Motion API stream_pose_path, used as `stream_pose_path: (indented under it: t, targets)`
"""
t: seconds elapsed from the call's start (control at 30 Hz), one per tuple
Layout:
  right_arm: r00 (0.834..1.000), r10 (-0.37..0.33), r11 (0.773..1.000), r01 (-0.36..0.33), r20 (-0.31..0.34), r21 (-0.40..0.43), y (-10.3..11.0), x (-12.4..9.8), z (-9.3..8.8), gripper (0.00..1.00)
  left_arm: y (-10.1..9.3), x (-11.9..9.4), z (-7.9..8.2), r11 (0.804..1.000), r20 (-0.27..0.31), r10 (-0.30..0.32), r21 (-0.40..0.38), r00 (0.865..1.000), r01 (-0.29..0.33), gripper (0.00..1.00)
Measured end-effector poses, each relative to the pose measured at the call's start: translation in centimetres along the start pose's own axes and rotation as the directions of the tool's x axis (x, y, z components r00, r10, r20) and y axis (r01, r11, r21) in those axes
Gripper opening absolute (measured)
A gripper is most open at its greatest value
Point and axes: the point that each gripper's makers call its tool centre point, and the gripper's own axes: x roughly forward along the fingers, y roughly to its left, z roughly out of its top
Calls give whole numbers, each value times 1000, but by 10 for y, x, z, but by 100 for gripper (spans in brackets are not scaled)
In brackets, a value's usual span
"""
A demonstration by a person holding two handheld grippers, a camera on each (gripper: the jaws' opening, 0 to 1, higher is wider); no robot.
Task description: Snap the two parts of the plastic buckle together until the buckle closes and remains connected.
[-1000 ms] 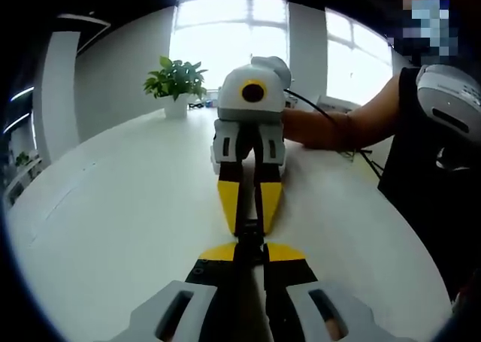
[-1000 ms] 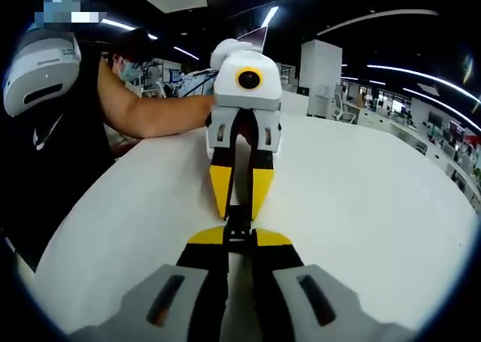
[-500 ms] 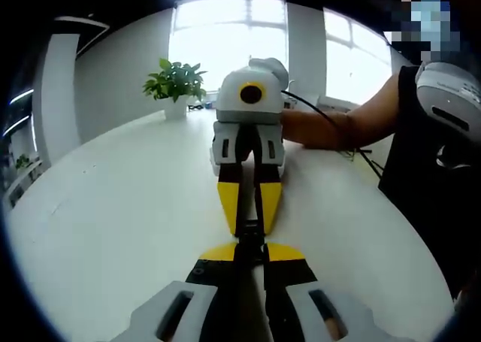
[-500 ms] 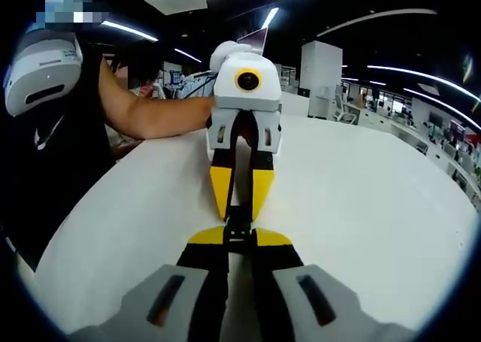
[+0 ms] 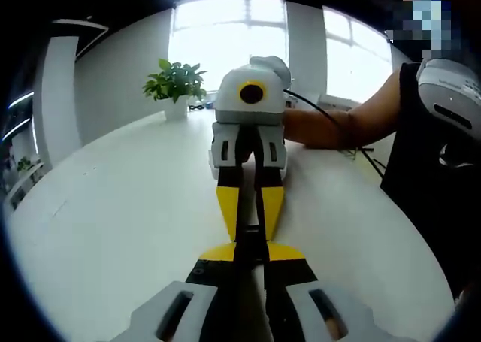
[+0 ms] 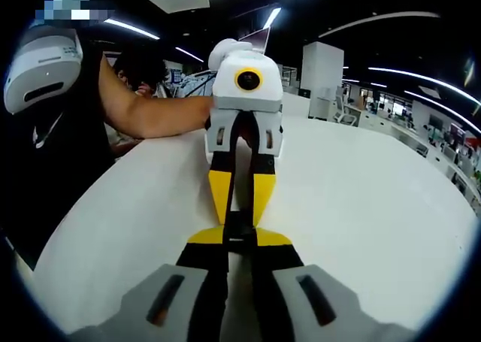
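Observation:
The black plastic buckle [image 5: 250,237] sits between the two grippers, which meet tip to tip just above the white table [image 5: 113,207]. In the left gripper view my left gripper [image 5: 250,251] is shut on the near buckle part, and my right gripper [image 5: 250,220] faces it from the far side, shut on the other part. In the right gripper view the right gripper [image 6: 240,239] holds its part of the buckle [image 6: 240,224] against the left gripper [image 6: 240,207]. Only a short black stretch shows between the yellow tips, so the joint itself is hidden.
A potted plant [image 5: 174,83] stands at the far end of the table by the windows. The person's arm [image 5: 353,120] reaches in from the right of that view, and the same arm [image 6: 150,116] from the left of the right gripper view. Open table [image 6: 376,199] lies on both sides.
The two grippers have come closer together. The gap between their yellow tips has closed and less of the black buckle shows between them.

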Motion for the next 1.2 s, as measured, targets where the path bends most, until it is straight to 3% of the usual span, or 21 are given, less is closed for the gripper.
stream_pose_path:
  t: [0.9, 1.13, 1.2]
  targets:
    - [1000, 2, 1000, -2, 1, 4, 1, -4, -3, 9, -3, -2, 3, 1000, 26, -11, 20, 1000, 10, 12]
    - [1000, 2, 1000, -2, 3, 3, 1, -3, -2, 9, -3, -2, 4, 1000, 31, -11, 19, 999, 10, 24]
    - [1000, 0, 1000, 0, 4, 4, 0, -3, -2, 9, -4, -2, 3, 1000, 32, -11, 13, 999, 10, 34]
